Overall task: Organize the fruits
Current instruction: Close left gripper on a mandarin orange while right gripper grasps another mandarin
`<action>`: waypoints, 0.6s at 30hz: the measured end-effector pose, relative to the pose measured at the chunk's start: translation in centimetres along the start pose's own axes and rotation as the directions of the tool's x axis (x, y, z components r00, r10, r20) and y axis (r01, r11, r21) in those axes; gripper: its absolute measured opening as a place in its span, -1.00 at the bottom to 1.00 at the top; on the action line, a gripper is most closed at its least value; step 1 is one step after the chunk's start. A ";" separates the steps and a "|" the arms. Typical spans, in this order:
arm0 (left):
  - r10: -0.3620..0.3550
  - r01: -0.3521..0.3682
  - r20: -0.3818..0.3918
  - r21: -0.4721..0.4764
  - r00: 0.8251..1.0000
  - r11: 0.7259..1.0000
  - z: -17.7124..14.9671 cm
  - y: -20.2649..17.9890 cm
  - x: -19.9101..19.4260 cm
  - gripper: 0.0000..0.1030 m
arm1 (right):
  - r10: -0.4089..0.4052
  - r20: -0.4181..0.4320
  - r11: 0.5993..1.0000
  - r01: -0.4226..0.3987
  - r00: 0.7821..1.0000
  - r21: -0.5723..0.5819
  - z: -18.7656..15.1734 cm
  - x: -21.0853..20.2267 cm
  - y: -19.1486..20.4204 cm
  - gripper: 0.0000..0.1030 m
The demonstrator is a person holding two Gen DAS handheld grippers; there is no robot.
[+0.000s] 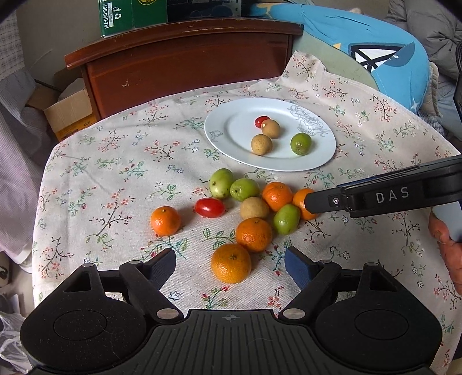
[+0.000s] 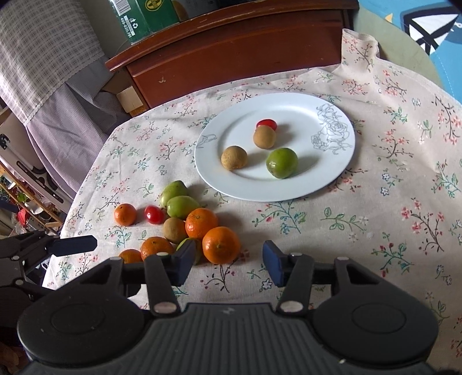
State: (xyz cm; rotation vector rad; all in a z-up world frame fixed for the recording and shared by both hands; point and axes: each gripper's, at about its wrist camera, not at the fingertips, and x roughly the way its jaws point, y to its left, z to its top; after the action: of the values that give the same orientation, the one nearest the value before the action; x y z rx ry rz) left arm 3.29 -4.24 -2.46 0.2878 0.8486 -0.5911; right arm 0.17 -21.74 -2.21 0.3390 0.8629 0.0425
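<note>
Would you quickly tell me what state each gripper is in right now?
Left gripper: open, jaws either side of the nearest orange, not pressing it.
Right gripper: open, holding nothing.

A floral tablecloth (image 1: 115, 178) covers the tabletop. Beyond its far edge, at twelve o'clock, stands a dark red wooden cabinet (image 1: 184, 66) with a green carton (image 1: 115, 17) on top. At ten o'clock an open cardboard box (image 1: 68, 112) sits on the floor beside the cabinet. At two o'clock lies a blue cushion (image 1: 375, 49) with a sailboat print. Checked fabric (image 2: 43, 57) hangs at nine o'clock.
</note>
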 end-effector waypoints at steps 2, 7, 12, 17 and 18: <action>-0.003 0.003 -0.008 0.006 1.000 1.000 -0.1 -0.1 0.3 0.41 | 0.006 0.000 1.000 -0.006 1.000 -0.008 0.0 0.3 0.2 -0.11; 0.007 -0.007 -0.026 0.015 1.000 1.000 -0.2 -0.2 1.2 0.10 | 0.000 -0.009 1.000 0.000 1.000 0.004 0.0 1.0 0.1 -0.22; -0.002 0.003 -0.058 0.009 0.998 1.000 -0.4 -0.3 2.0 -0.18 | -0.001 -0.007 1.000 0.001 1.000 0.010 -0.1 1.4 0.1 -0.29; 0.007 -0.006 -0.049 0.018 0.999 1.000 -0.5 -0.5 2.0 -0.34 | -0.006 -0.015 1.000 0.006 1.000 -0.001 -0.2 1.8 0.3 -0.38; 0.012 -0.011 -0.047 0.018 0.999 1.000 -0.5 -0.4 2.0 -0.41 | -0.008 -0.013 1.000 0.008 1.000 -0.003 -0.3 1.8 0.3 -0.39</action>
State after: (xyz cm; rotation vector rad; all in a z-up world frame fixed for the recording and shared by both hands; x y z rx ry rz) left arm 3.74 -5.11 -4.34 0.3234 0.8870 -0.5832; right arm 1.19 -21.05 -3.58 0.3331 0.8774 0.0386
